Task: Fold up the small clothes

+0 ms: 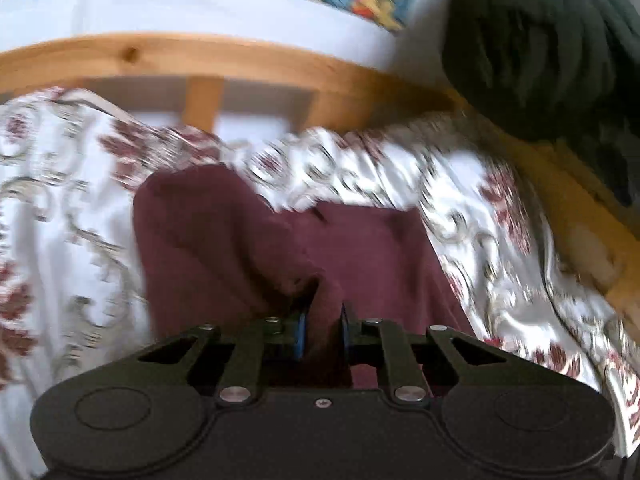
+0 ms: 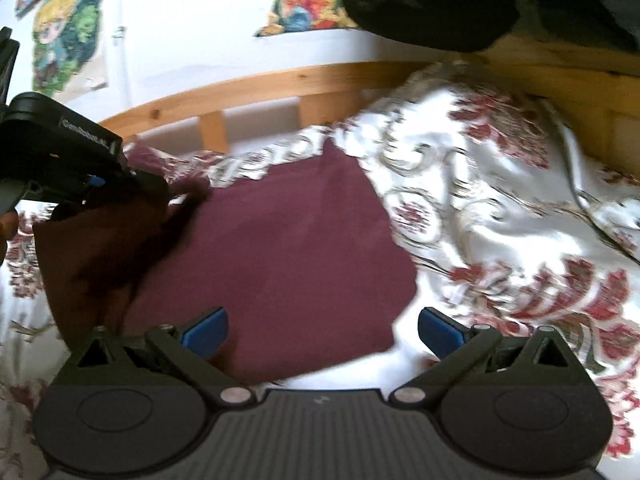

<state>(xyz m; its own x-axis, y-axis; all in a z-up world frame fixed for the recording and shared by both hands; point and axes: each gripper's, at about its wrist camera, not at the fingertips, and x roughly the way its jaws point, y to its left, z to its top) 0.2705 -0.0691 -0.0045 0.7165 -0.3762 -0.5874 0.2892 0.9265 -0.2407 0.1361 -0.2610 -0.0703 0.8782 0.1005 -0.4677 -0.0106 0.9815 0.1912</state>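
A maroon garment [image 2: 272,248] lies spread on a floral bedspread [image 2: 500,208]. My left gripper [image 1: 323,332] is shut on a bunched fold of the maroon garment [image 1: 224,240], with cloth pinched between its blue pads. In the right wrist view the left gripper [image 2: 96,182] shows at the left, lifting the garment's left edge so a flap hangs down. My right gripper [image 2: 322,330] is open and empty, with its blue fingertips [image 2: 208,328] spread above the garment's near edge.
A wooden bed rail [image 2: 256,84] with slats runs behind the bedspread [image 1: 60,208]. Dark clothing [image 1: 540,48] hangs over the rail at the upper right, also in the right wrist view [image 2: 420,0]. Colourful stickers [image 2: 60,40] are on the white wall.
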